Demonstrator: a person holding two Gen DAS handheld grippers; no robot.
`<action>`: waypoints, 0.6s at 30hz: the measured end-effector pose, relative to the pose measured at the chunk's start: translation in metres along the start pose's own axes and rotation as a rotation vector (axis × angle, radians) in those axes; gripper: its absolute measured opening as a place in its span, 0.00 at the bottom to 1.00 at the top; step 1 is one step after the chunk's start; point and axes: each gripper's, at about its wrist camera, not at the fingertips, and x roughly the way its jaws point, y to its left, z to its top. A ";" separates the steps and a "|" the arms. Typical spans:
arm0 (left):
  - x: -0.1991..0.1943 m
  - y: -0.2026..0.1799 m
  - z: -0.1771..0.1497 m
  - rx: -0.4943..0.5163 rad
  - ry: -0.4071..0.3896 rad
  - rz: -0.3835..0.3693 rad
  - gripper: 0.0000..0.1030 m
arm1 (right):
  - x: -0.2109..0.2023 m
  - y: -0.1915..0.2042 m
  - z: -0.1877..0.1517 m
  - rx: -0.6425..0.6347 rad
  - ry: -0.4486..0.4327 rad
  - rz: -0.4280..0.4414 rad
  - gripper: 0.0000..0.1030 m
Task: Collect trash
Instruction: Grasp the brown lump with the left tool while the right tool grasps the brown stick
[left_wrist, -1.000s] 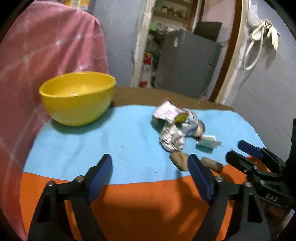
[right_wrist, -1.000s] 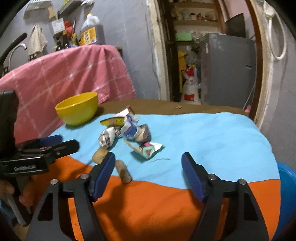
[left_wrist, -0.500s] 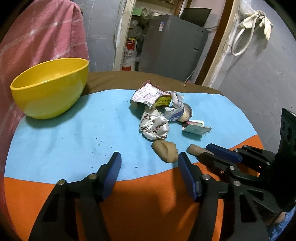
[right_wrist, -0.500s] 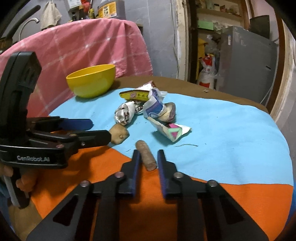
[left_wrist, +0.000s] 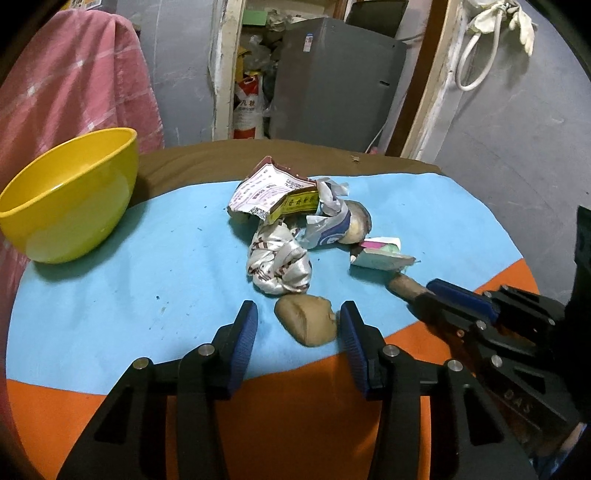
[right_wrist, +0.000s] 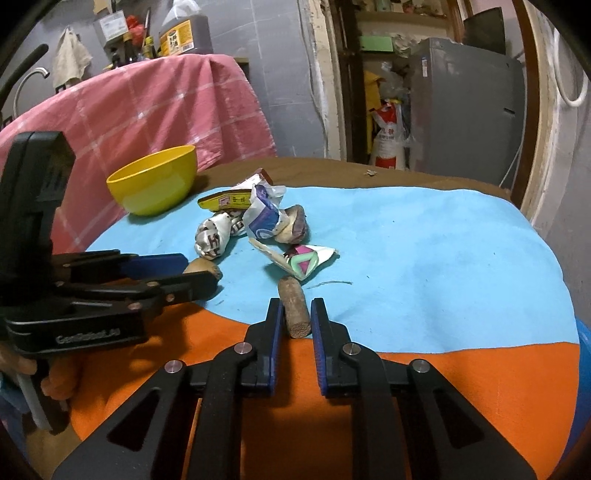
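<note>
A pile of crumpled wrappers (left_wrist: 284, 236) lies on the blue cloth, also in the right wrist view (right_wrist: 255, 221). A brown lump (left_wrist: 308, 323) lies between the open fingers of my left gripper (left_wrist: 297, 325), the right pad close to it. A brown cork-like stick (right_wrist: 294, 312) sits between the fingers of my right gripper (right_wrist: 297, 317), which are nearly closed around it with small gaps either side. The stick's tip (left_wrist: 402, 286) shows in the left wrist view beside the right gripper's fingers (left_wrist: 458, 301). A yellow bowl (left_wrist: 66, 195) stands at the left.
The table has blue cloth (right_wrist: 424, 258) over orange cloth (right_wrist: 461, 387). A pink checked cloth (right_wrist: 147, 107) hangs behind the bowl. A grey cabinet (left_wrist: 332, 81) and a doorway stand behind the table. A blue tub edge (right_wrist: 583, 354) shows at right.
Both grippers moved forward and down onto their items. The left gripper now straddles the brown lump and has narrowed. The right gripper's fingers now flank the stick.
</note>
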 end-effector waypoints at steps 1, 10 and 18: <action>0.001 0.000 0.000 -0.001 0.001 0.003 0.39 | 0.000 0.002 0.000 0.000 0.000 -0.002 0.13; 0.001 0.002 -0.001 0.001 -0.002 0.029 0.27 | 0.001 0.002 -0.001 -0.001 0.002 -0.008 0.13; -0.002 0.002 -0.004 -0.010 -0.009 0.023 0.25 | 0.003 0.002 -0.002 -0.003 0.002 -0.011 0.13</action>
